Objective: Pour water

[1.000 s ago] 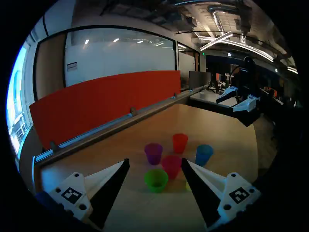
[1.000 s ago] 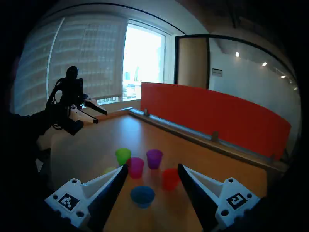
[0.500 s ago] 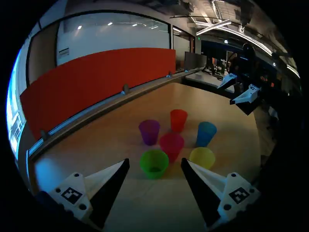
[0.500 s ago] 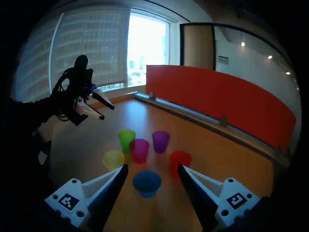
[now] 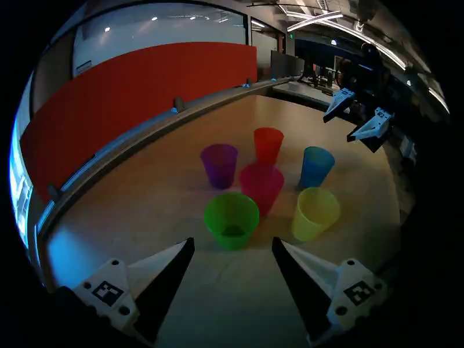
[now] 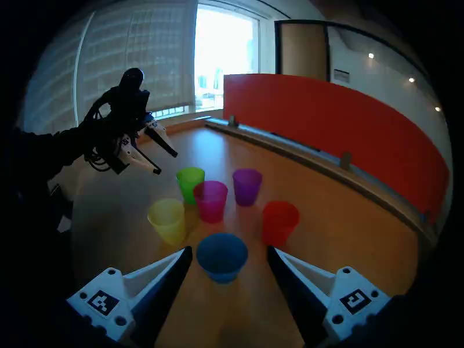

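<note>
Six plastic cups stand clustered on the wooden table (image 5: 145, 191), all upright, long axes vertical, mouths pointing up. Reading the left gripper view with the pink cup (image 5: 262, 185) as hub: green cup (image 5: 232, 219) at 7 o'clock, purple cup (image 5: 220, 165) at 10, red cup (image 5: 268, 145) at 12, blue cup (image 5: 316, 166) at 2, yellow cup (image 5: 314, 213) at 4. The left gripper (image 5: 232, 240) has its jaws spread wide, holding nothing, with the green cup just beyond the tips. The right gripper (image 6: 228, 249) is likewise spread and holds nothing (blue cup nearest it). The pink cup covers the red cup's base, and the green rim cuts off the pink cup's foot. A dark patch sits in the green cup's bottom, possibly liquid; contents of the others cannot be told. The person holding the grippers is a dark silhouette. A red partition (image 5: 116, 98) runs along the table's far edge, with a bright window (image 6: 223, 64) beyond and ceiling strip lights (image 5: 313, 20) overhead.
</note>
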Demonstrator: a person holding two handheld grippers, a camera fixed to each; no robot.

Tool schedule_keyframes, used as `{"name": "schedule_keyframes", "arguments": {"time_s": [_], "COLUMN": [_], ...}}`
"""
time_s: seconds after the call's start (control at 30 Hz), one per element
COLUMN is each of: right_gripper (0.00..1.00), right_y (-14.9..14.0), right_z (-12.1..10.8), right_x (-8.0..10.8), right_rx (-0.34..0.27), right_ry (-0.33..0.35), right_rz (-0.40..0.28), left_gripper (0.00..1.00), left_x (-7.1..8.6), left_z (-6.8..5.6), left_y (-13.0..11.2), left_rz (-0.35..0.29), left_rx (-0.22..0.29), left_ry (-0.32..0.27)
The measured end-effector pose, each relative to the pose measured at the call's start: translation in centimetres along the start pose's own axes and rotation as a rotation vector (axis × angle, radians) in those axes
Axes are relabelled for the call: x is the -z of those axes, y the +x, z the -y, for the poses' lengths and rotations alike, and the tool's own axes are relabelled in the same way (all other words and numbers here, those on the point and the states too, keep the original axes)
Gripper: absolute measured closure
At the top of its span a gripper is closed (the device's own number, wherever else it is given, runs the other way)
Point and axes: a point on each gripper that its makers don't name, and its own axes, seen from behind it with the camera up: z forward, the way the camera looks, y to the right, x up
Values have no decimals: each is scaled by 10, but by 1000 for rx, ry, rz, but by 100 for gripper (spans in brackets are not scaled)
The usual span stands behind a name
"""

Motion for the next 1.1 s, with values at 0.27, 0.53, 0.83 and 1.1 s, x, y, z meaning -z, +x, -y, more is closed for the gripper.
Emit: {"name": "schedule_keyframes", "arguments": {"time_s": [0.27,0.53,0.83,1.1], "right_gripper": [1,1,1,1], "right_y": [-19,-31,-37,-39], "right_z": [4,2,-2,-6], "right_x": [-15,-24,-28,-29], "right_rx": [-2,5,-4,-13], "right_ry": [16,19,20,20], "right_rz": [38,63,75,77], "left_gripper": [0,0,0,0], "left_x": [-17,-33,-54,-69], "left_z": [2,2,4,1], "left_y": [-15,-15,-12,-7], "left_rz": [49,60,59,61], "left_rx": [-16,-23,-19,-24], "left_ry": [-6,-19,-28,-40]}}
